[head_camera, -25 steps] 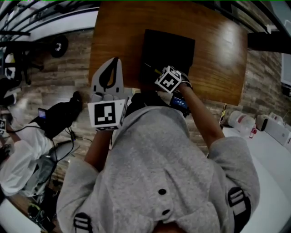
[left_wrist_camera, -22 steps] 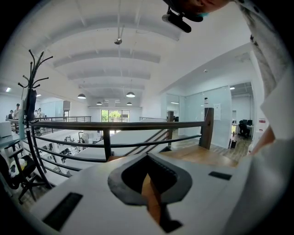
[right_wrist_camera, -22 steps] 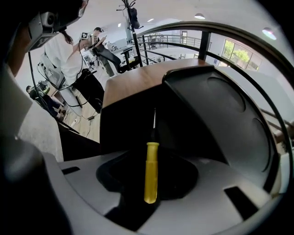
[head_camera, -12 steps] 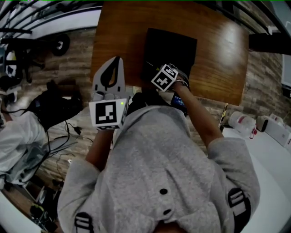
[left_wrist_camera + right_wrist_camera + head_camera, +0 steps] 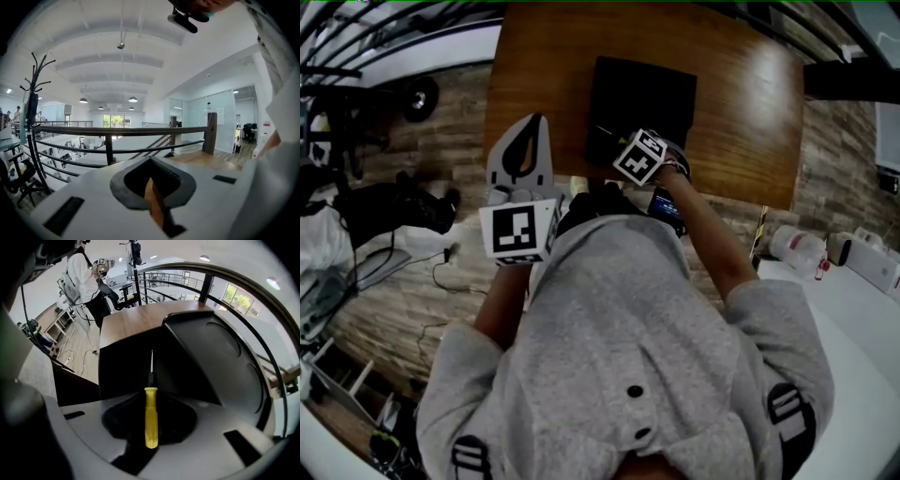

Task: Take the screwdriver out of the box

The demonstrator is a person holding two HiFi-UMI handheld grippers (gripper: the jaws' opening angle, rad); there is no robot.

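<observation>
Tabletop (image 5: 750, 112), box (image 5: 647, 94) by near edge: R gripper (image 5: 150, 405) jaws were closing round screwdriver (image 5: 151, 418), not yet pinching; L gripper (image 5: 528, 141) sat closed, empty. Next: squeeze, lift out.

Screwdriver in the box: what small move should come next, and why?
Probably finish closing the right gripper on the yellow handle before any lifting: the screwdriver lies between its closing jaws, in the open black box.
</observation>
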